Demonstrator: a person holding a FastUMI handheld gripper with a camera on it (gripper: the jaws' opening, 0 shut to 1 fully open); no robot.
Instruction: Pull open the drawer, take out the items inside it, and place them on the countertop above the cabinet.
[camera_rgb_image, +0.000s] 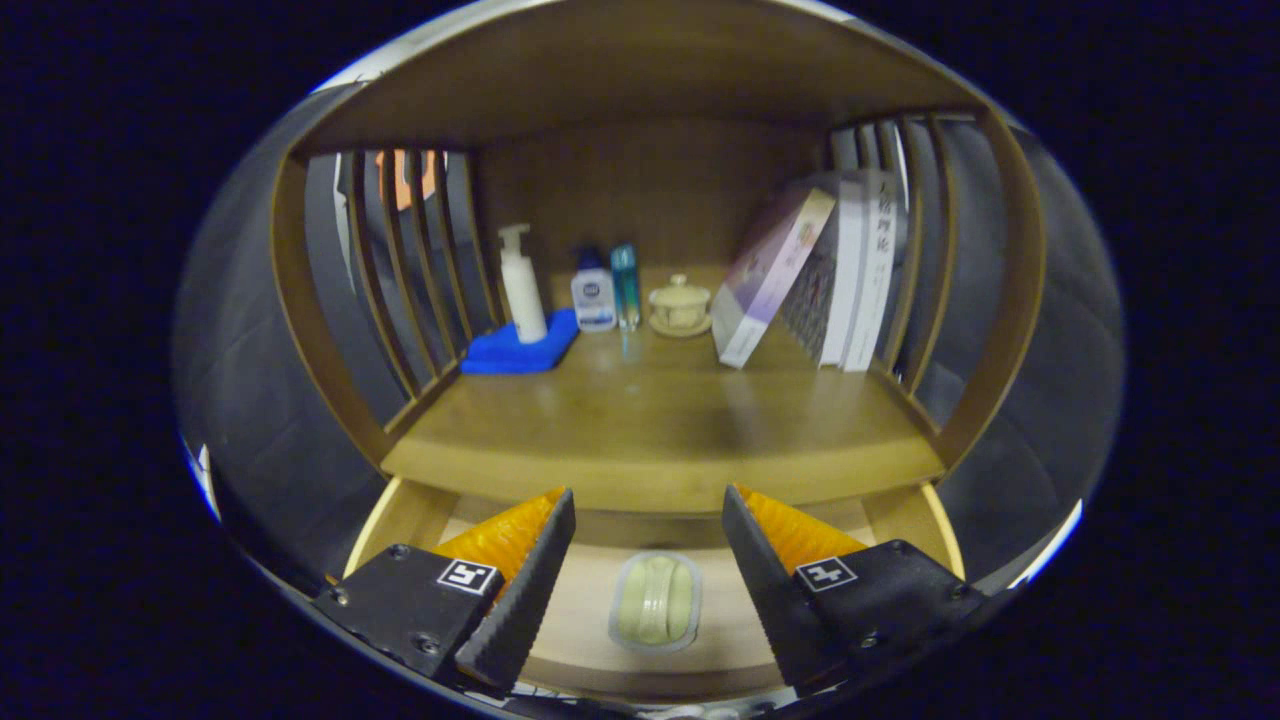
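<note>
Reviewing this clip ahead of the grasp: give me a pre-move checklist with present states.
1. Drawer pulled open: ok.
2. Pale green item lying in the drawer, unobstructed: ok.
3. Gripper open, fingers either side of the item, not touching: ok.
4. Fingers low enough to close on it: cannot tell.
5. Countertop has bare space in front of the blue cloth and books: ok.

Drawer (410, 515) pulled open, light wood inside. One item in it: pale green oval soap in clear rounded tray (655, 602), lying flat mid-floor, seen between the spread fingers (520, 600), touching neither. Countertop (660, 420) above it: wood, front area bare.
</note>
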